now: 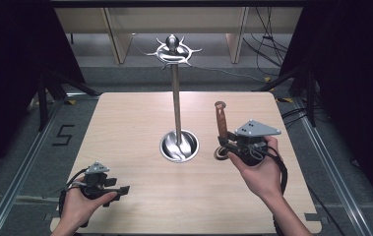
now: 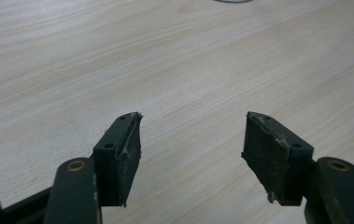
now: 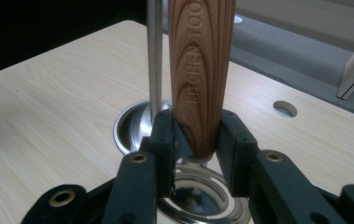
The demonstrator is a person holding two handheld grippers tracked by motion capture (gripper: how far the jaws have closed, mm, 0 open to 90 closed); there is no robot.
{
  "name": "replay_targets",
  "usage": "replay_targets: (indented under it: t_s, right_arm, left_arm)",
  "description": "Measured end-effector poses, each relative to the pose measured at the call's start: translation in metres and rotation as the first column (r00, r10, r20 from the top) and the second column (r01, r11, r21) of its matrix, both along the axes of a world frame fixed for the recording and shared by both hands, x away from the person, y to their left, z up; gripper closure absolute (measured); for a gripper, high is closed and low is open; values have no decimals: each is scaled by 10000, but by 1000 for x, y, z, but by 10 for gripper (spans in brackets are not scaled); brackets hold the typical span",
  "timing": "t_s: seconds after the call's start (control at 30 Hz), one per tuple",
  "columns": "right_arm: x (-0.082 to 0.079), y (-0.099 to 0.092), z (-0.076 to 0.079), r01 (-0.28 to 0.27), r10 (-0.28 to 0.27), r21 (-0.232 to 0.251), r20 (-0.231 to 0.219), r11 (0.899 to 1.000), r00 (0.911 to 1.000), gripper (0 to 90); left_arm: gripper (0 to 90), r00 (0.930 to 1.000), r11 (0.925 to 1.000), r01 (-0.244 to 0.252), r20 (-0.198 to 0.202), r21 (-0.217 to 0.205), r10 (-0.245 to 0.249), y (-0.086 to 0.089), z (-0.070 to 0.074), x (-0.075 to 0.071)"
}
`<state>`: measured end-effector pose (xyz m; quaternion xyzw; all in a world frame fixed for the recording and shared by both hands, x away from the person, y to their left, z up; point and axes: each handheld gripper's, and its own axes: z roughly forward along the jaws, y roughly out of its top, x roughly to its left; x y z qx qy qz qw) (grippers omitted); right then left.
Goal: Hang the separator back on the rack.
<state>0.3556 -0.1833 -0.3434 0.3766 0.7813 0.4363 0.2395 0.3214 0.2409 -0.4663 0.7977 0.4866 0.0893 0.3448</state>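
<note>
Between the right tongs (image 3: 198,149), clamped at its lower end, stands a wooden-handled kitchen tool (image 3: 201,70), upright, its metal ring head (image 3: 198,193) just below the pads. From above, the tool (image 1: 220,123) rises at the desk's right, near the round steel base (image 1: 179,145) of a tall utensil stand (image 1: 176,98) whose hooked crown (image 1: 173,50) is at the top. Well apart, at the near left, the left tongs (image 2: 191,140) hang apart over bare desk (image 2: 118,56), gripping nothing.

1 wooden-handled utensil (image 1: 220,123), 1 steel hook stand (image 1: 176,98), 1 table (image 1: 125,128), 2 hand-held grippers: left (image 1: 120,189), right (image 1: 222,142).
</note>
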Motion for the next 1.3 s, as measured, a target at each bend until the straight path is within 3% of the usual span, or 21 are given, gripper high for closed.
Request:
replay_targets:
  t_s: [0.07, 0.13, 0.5, 0.7, 0.73, 0.77, 0.87, 0.9, 1.0, 1.03, 1.1, 1.3]
  right_arm:
    - [1, 0, 2, -115, 121, -272, 233, 9996, 9997, 704]
    - [1, 3, 3, 209, -211, 82, 258, 9997, 9994, 704]
    - [4, 8, 11, 61, -62, 79, 166, 10000, 9998, 704]
    - [9, 9, 15, -41, 46, -89, 599, 10000, 9982, 704]
    - [8, 12, 14, 149, -158, 221, 405, 9996, 9991, 704]
    - [10, 10, 15, -54, 53, 23, 377, 10000, 9993, 704]
    - [11, 10, 16, -3, 4, -13, 443, 10000, 9990, 704]
    - [11, 12, 16, 105, -112, 200, 343, 9997, 9994, 704]
    - [13, 13, 17, -65, 60, 122, 387, 9999, 9992, 704]
    - [14, 13, 18, -82, 80, 20, 593, 10000, 9982, 704]
    - [13, 15, 19, 69, -78, 226, 407, 9997, 9991, 704]
    - [15, 17, 24, -2, -7, 202, 427, 9998, 9991, 704]
  left_arm:
    - [361, 10000, 10000, 2, 1, 5, -2, 0, 0, 0]
    - [361, 10000, 10000, -64, 33, 19, 64, 0, 0, 0]
    - [361, 10000, 9999, 32, 10, -101, -32, 1, 0, 1]
    - [361, 10000, 10000, -52, 39, 19, 52, 1, 0, 0]
    - [361, 10000, 10000, -4, 52, -87, 5, 1, 0, 1]
    - [361, 10000, 10000, 6, -8, -84, -6, 1, 0, 1]
    - [361, 10000, 10000, 15, -9, -79, -15, 2, 0, 1]
    - [361, 10000, 10000, 8, -4, -89, -8, 1, 0, 1]
    - [361, 10000, 10000, -2, -9, -87, 2, 2, 0, 1]
    - [361, 10000, 10000, 0, -7, -83, 0, 2, 0, 1]
    - [361, 10000, 10000, -3, -7, -89, 3, 2, 0, 1]
    - [361, 10000, 10000, 17, 10, -91, -17, 2, 0, 1]
